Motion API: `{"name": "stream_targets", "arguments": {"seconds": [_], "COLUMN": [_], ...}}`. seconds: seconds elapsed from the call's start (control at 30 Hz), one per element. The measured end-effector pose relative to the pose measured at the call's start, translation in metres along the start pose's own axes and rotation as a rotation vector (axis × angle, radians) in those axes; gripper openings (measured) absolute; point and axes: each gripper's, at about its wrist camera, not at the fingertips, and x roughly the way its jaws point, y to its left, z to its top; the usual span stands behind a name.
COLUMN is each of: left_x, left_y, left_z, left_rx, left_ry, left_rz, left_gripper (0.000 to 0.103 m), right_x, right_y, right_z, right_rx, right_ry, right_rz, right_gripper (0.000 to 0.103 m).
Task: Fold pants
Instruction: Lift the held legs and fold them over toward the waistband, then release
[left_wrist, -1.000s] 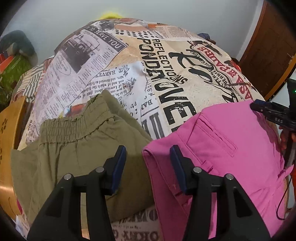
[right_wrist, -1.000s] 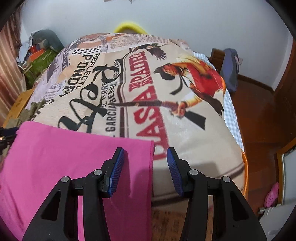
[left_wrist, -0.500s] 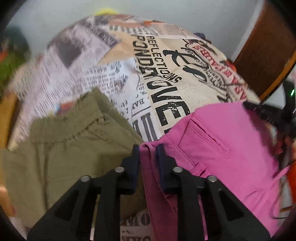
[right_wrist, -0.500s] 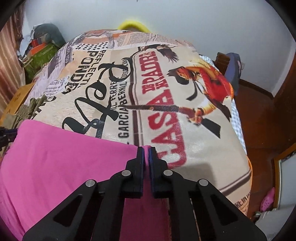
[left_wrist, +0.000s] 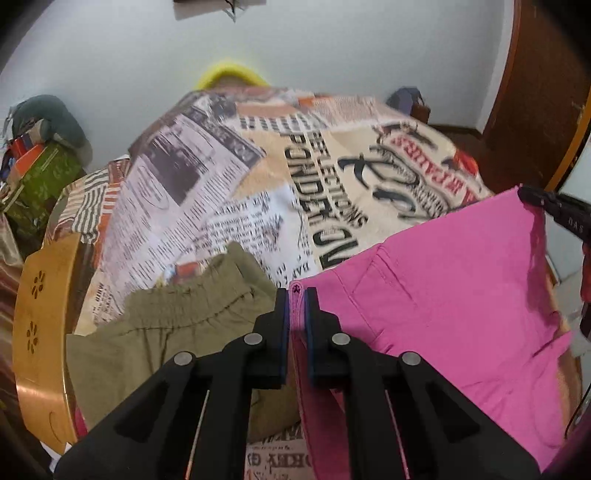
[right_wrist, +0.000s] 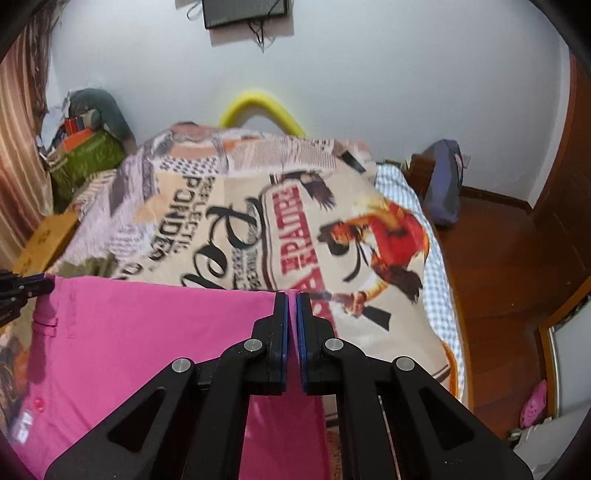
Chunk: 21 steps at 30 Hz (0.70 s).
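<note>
Left tongs (left_wrist: 296, 295): I hold them pointing forward over the near edge of the bed, black arms drawn in, blue-lined tips pressed together on the left corner of the bright pink cotton pants (left_wrist: 443, 295); a strip of the pink waistband stands up between the tips.

Right tongs (right_wrist: 291, 299): same forward pose, tips pinched on the opposite top corner of the pink pants (right_wrist: 147, 332). In the left wrist view I see their dark tip at the far right edge of the cloth (left_wrist: 532, 195).

Pink pants: stretched flat between my two tongs, hanging by the top edge above the near part of the bed, a welt pocket and a belt loop showing.

Olive-green elastic-waist pants (left_wrist: 177, 332): lying crumpled on the bed just left of the left tongs, touching the pink cloth's edge area.

Newspaper-print bed cover (left_wrist: 258, 184): spread over the bed under both garments.

Change from a second ago: both tongs then stood spread, straddling the pants' edges as they lay on the cover. Half a second ago they had closed on the cloth. Now the top edge is raised off the cover, and more of the wall shows in both views.
</note>
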Motion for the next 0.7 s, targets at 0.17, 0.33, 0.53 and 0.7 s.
{"name": "stream_targets", "arguments": {"seconds": [0.17,0.33,0.53,0.7], "left_x": [-0.04,-0.086,-0.137,-0.171], "left_y": [-0.004,-0.012,-0.027,-0.038], "left_z": [-0.009,-0.025,-0.052,-0.084], "left_rx": [0.012,0.024,0.063,0.082], "left_ry": [-0.046,-0.086,-0.129,-0.148], "left_rz": [-0.014,-0.038,-0.058,-0.076], "left_gripper": [0.007,0.007,0.007,0.007], "right_x": [-0.035,-0.073,-0.124,-0.162], "right_y": [0.004,0.003,0.008,0.009], "right_z": [-0.004,-0.015,-0.041,-0.065], "right_rx": [0.011,0.037,0.026,0.03], "right_ry": [-0.044,-0.077,-0.102,-0.113], "right_rz": [0.017,0.045,0.054,0.065], "right_gripper": [0.004,0.004,0.004,0.004]}}
